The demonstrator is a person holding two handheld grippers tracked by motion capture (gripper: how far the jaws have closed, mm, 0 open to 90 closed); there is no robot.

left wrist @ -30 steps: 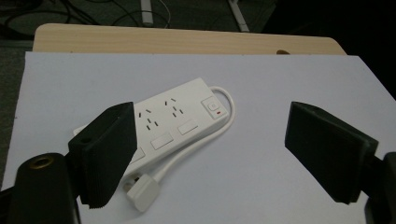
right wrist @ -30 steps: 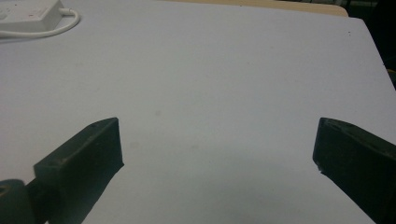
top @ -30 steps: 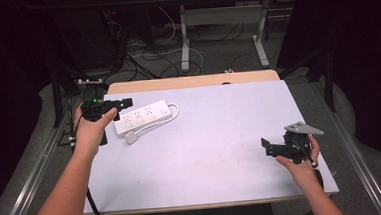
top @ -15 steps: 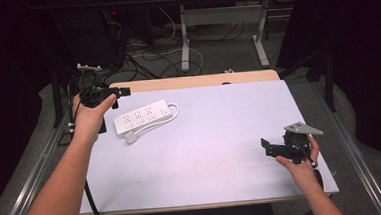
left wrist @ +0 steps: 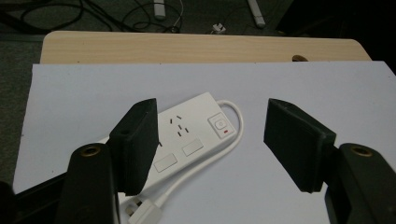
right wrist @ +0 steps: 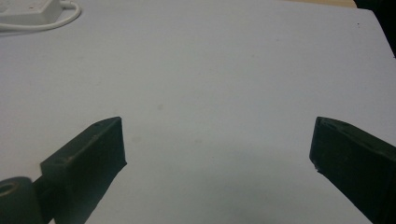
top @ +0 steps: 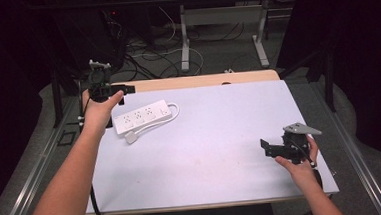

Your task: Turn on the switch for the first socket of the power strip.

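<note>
From the high view, your left gripper (top: 108, 91) hovers at the far left corner of the table (top: 220, 135), above its edge, and the white power strip (top: 143, 117) lies flat just to its right, near the far left of the pale sheet, with its cable looped round the right end and the plug resting at the near left end. Your right gripper (top: 268, 149) sits low at the near right side of the table, well apart from the strip. In the left gripper view, you look down past your own jaws at the power strip (left wrist: 189, 135): the jaws have just been closing yet stand part open, with only air between them, the strip lying beyond and below, untouched. Its switch end points away from you and the cable curls back toward the plug. In the right gripper view, your jaws stand wide apart over bare table (right wrist: 224, 84), gripping nothing, and a corner of the power strip (right wrist: 28, 10) shows at the far upper left.
</note>
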